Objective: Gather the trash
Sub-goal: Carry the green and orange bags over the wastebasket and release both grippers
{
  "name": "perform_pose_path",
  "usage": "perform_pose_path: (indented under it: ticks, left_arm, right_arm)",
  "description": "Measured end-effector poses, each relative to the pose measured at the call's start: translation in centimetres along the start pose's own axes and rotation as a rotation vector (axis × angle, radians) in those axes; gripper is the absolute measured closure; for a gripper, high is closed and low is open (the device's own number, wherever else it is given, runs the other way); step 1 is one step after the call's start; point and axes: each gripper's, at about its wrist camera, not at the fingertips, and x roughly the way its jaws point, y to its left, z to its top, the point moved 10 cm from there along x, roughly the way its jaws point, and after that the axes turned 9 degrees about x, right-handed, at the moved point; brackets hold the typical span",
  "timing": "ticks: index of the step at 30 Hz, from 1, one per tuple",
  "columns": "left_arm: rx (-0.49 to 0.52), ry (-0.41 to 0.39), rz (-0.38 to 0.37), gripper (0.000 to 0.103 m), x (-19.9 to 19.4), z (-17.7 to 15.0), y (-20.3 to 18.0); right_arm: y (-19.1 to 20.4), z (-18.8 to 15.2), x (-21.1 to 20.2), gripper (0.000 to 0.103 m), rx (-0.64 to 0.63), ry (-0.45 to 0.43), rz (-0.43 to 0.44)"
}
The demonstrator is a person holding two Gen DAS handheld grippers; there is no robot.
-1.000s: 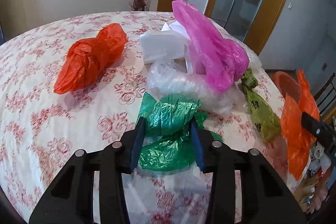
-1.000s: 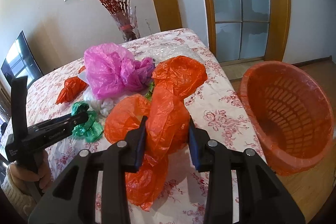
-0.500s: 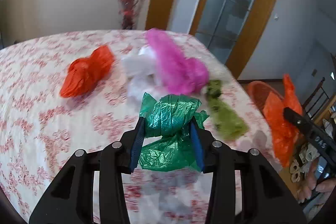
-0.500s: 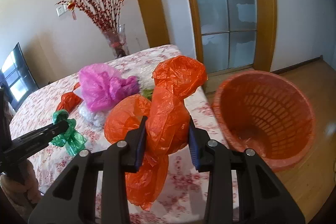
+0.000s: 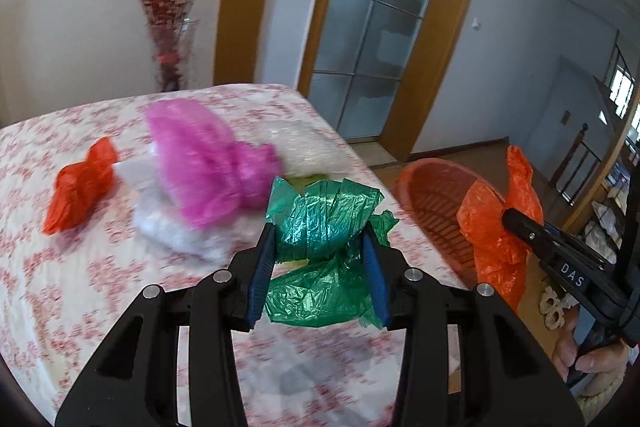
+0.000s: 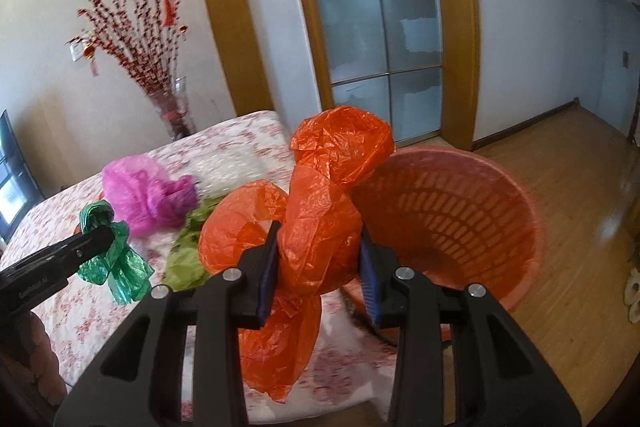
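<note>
While both lifted — left gripper (image 5: 320, 263) pinches green bag (image 5: 324, 219) | right gripper (image 6: 320, 267) pinches orange bag (image 6: 320, 239)

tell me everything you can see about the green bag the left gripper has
The green bag is thin, crinkly, glossy plastic, twisted into a bunched knot with a looser crumpled tail hanging below. The left gripper is shut on its middle, blue pads pressing both sides, holding it clear above the floral tablecloth. In the right wrist view it hangs from the gripper's tip, knot above and tail drooping. Nothing else visibly touches it.
</note>
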Motion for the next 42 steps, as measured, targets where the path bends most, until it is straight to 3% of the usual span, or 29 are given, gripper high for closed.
perform_pose_path:
  ticks: [20,42]
  left_arm:
    - [0.066,0.007,-0.158,0.061,6.8,2.9,-10.9]
    - [0.077,0.070,-0.254,0.060,12.3,3.2,-16.7]
  right_arm:
    - [-10.1,3.1,1.0,0.067,0.111,-0.060,-0.146]
    - [-16.0,4.7,4.7,0.065,0.189,-0.058,-0.201]
